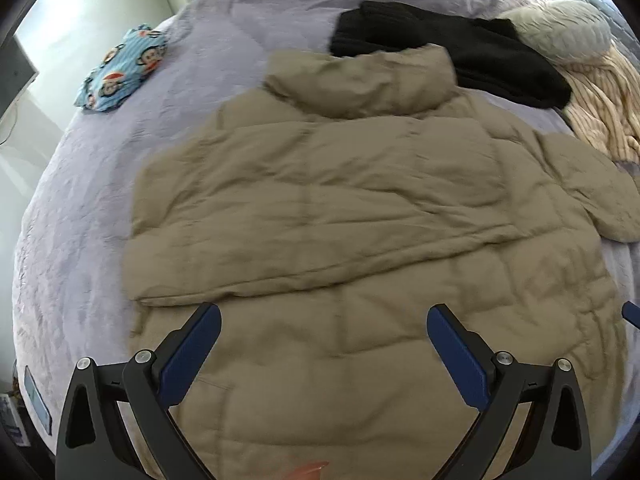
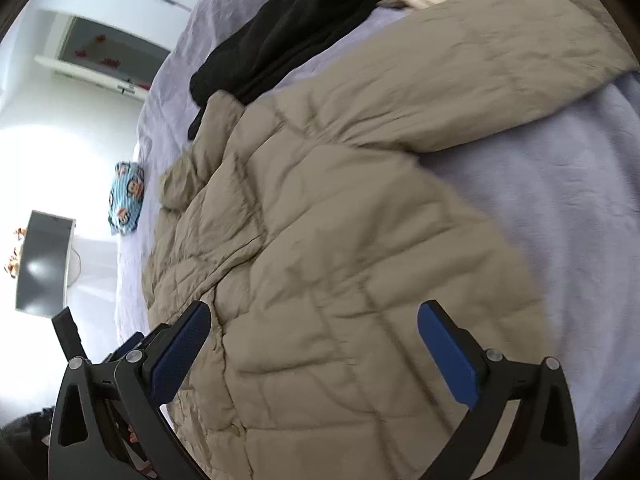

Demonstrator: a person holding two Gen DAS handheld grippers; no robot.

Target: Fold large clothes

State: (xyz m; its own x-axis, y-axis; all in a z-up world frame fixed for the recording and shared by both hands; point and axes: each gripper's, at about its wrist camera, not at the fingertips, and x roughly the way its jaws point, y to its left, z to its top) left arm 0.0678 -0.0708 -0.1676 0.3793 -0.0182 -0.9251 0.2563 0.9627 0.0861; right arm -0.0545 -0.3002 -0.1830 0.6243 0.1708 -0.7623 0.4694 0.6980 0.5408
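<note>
A large tan quilted jacket lies spread on the lilac bed, collar toward the far side, one sleeve folded across its middle. My left gripper hovers over the jacket's lower part, open, with nothing between its blue pads. In the right wrist view the same jacket fills the centre, its other sleeve stretched out toward the upper right. My right gripper stands open above the jacket's body, and no cloth is held. The left gripper's black frame shows at the lower left.
A black knit garment lies beyond the collar, with a cream ribbed garment and a pale cushion to its right. A blue cartoon-print cloth sits near the bed's left edge. Bare sheet lies right of the jacket.
</note>
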